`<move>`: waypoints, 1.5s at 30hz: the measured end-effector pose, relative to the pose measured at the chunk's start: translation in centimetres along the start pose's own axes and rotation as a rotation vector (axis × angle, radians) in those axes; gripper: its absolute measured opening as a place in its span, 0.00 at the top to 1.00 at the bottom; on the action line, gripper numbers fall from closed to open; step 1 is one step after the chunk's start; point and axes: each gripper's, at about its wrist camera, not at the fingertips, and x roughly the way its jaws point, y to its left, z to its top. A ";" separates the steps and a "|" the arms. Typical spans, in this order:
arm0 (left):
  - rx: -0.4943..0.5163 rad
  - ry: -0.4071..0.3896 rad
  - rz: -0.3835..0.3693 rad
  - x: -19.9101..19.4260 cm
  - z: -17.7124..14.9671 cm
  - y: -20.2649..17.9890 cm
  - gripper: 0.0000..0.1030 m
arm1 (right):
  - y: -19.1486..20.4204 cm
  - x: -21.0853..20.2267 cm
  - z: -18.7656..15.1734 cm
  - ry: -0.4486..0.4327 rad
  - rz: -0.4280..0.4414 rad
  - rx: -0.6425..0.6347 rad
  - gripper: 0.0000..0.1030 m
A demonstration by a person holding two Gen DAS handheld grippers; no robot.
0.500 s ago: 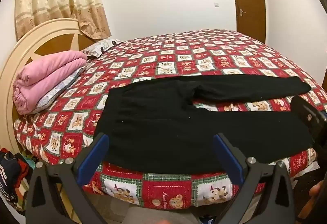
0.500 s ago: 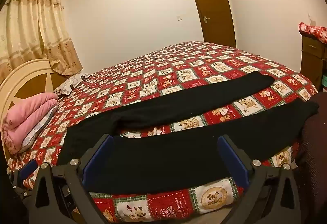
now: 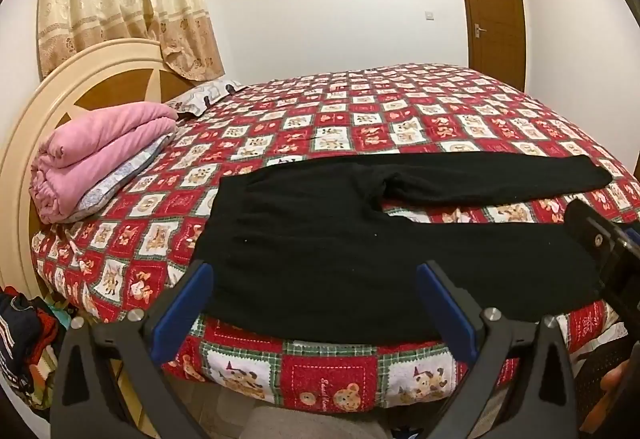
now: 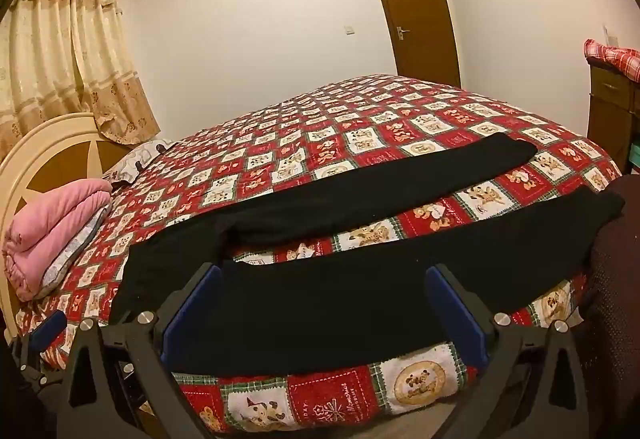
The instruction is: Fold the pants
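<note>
Black pants point(image 3: 320, 243) lie flat near the front edge of the bed point(image 3: 360, 111), waist to the left, both legs spread out to the right. The near leg runs along the bed edge, the far leg point(image 4: 400, 179) lies further back. My left gripper point(image 3: 312, 279) is open and empty, held just in front of the waist part. My right gripper point(image 4: 324, 283) is open and empty, held in front of the near leg point(image 4: 360, 291). The right gripper's body point(image 3: 608, 251) shows at the right of the left wrist view.
A folded pink blanket point(image 3: 100, 155) lies on a pillow by the cream headboard point(image 3: 48, 107). Clothes are piled on the floor at the left point(image 3: 24, 343). A wooden cabinet point(image 4: 612, 107) stands at the right, a brown door point(image 4: 416, 15) behind.
Both grippers have shifted slightly, the bed edge appears a little closer. The pants have not moved.
</note>
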 end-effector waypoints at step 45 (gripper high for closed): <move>0.008 0.026 -0.001 0.9 -0.6 -0.2 0.00 | -0.7 1.2 -0.6 0.026 -0.002 0.014 0.01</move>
